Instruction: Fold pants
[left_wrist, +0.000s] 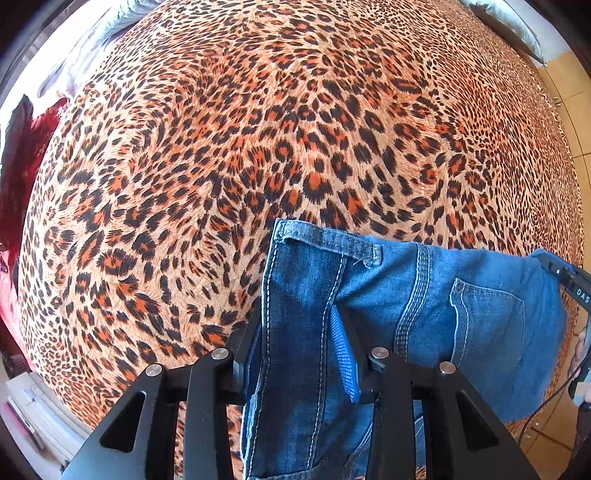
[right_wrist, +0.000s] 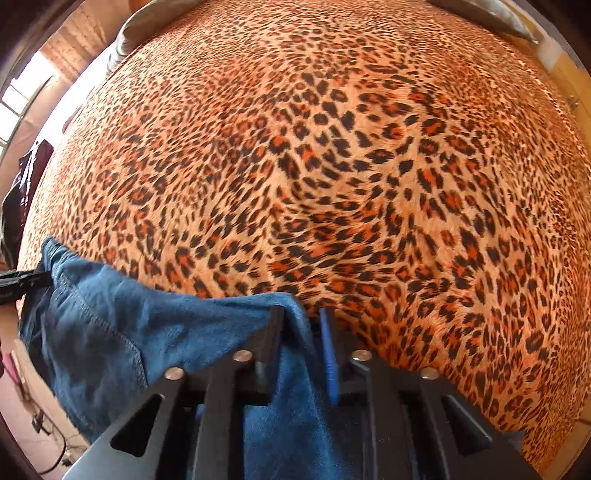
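Jeans (left_wrist: 424, 314) held above leopard bedspread (left_wrist: 258, 147) near its front edge. Left gripper (left_wrist: 299, 354) and right gripper (right_wrist: 301, 343) fingers both clamped on denim. Risk: thick seam slips out, waistband sags, fold skews.

one pair of blue jeans (left_wrist: 424, 295) is seen, one back pocket (left_wrist: 487, 325) showing. one leopard-print bedcover (left_wrist: 258, 129) is counted, two grey pillows (left_wrist: 513, 26) (right_wrist: 147, 26), one red cloth (left_wrist: 26, 147), and two grippers (left_wrist: 299, 354) (right_wrist: 301, 343).
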